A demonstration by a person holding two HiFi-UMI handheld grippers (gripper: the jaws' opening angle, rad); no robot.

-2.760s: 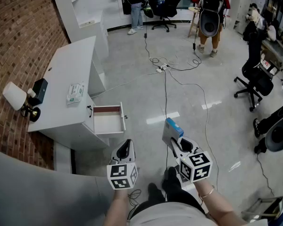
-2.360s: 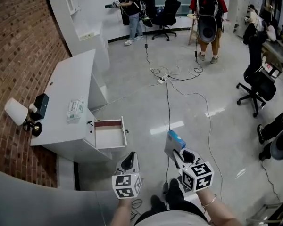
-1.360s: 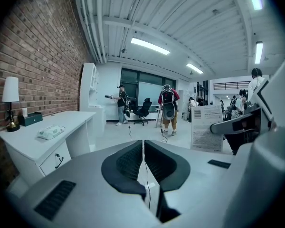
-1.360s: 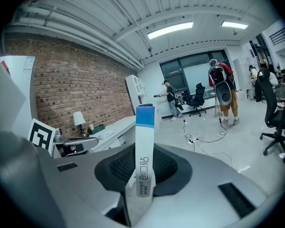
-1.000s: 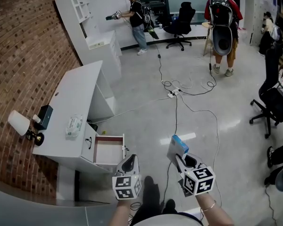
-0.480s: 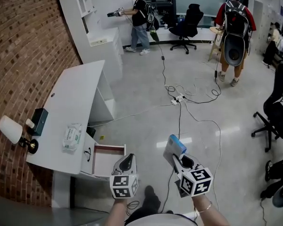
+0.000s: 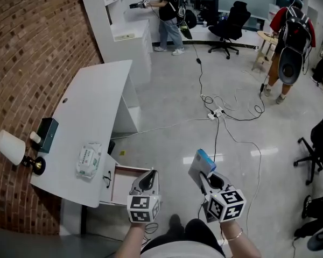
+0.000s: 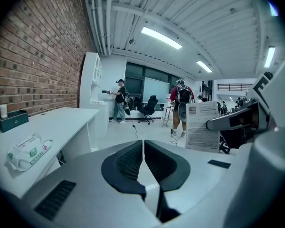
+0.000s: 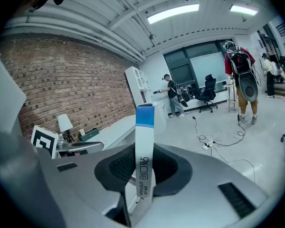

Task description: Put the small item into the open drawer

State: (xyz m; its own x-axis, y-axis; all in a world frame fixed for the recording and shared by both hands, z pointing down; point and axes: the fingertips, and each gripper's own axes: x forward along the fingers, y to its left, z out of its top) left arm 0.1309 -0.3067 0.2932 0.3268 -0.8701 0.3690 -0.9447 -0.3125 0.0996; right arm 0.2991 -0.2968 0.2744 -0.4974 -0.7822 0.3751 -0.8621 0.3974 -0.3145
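Observation:
My right gripper (image 7: 203, 174) is shut on a thin white box with a blue top (image 7: 201, 165), which stands upright between its jaws (image 9: 143, 160). Low in the head view my left gripper (image 7: 145, 179) is shut with nothing in it, its pads (image 8: 133, 159) pressed together. The open drawer (image 7: 120, 177) juts out of the white desk (image 7: 86, 128), just left of and partly under the left gripper. Its inside looks bare. Both grippers hang above the floor in front of the person.
On the desk lie a wipes pack (image 7: 89, 159), a dark green box (image 7: 45, 134) and a small lamp (image 7: 13, 149). Cables (image 7: 220, 112) run across the floor. People stand at the far shelf (image 7: 169, 9) and at right (image 7: 288, 52). Office chairs (image 7: 234, 20) stand beyond.
The view has shifted toward the desk: the drawer has come closer and now sits beside the left gripper. The right gripper still holds the box the same way.

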